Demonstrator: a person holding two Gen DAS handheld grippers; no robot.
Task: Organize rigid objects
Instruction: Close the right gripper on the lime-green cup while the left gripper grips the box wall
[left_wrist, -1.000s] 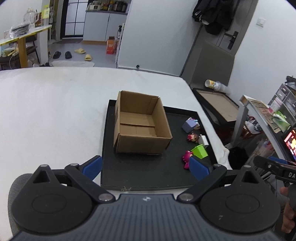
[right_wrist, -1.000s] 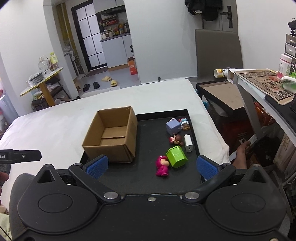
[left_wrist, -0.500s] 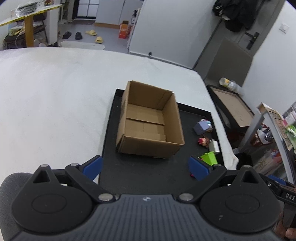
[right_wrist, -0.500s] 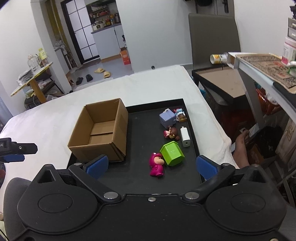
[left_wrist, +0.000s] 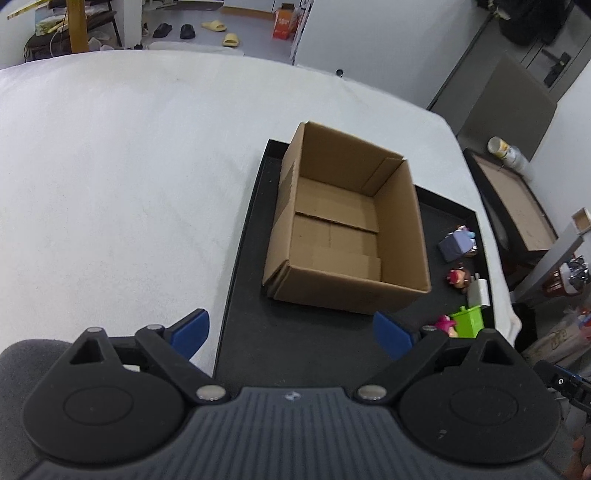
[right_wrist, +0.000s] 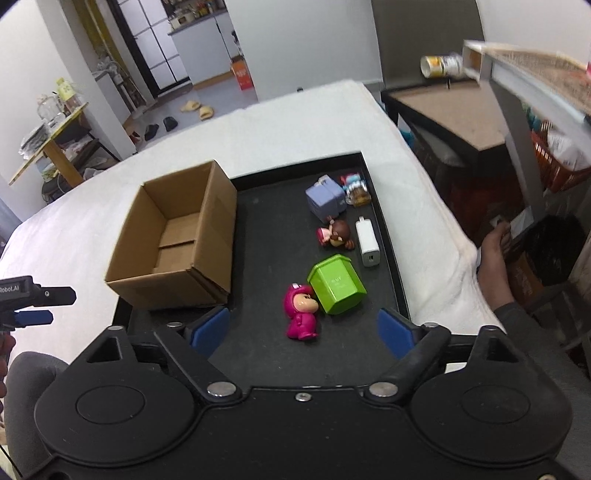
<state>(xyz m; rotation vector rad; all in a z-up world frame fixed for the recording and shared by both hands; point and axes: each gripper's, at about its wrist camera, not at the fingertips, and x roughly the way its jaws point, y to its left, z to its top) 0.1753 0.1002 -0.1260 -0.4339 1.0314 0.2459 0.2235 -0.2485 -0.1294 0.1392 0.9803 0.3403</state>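
Observation:
An open, empty cardboard box (left_wrist: 343, 225) (right_wrist: 177, 236) stands on the left half of a black tray (left_wrist: 251, 332) (right_wrist: 273, 236). On the tray's right half lie a pink figure (right_wrist: 301, 312), a green container (right_wrist: 336, 284) on its side, a brown-haired figure (right_wrist: 334, 234), a white charger (right_wrist: 367, 242) and a lilac box (right_wrist: 325, 199). My left gripper (left_wrist: 291, 332) hovers before the box's near wall, jaws closing, nothing between them. My right gripper (right_wrist: 303, 330) hangs above the pink figure, jaws closing; the figure shows between the pads, untouched.
The tray rests on a white-covered table (left_wrist: 129, 184) that stretches far to the left. Past the table's right edge stand a dark side table (right_wrist: 461, 114) with a can (right_wrist: 441, 66), a grey shelf and a person's arm (right_wrist: 495, 254).
Both grippers came forward and down toward the tray, so the box and toys look larger. Both pairs of blue pads stand closer together, the right pair more so.

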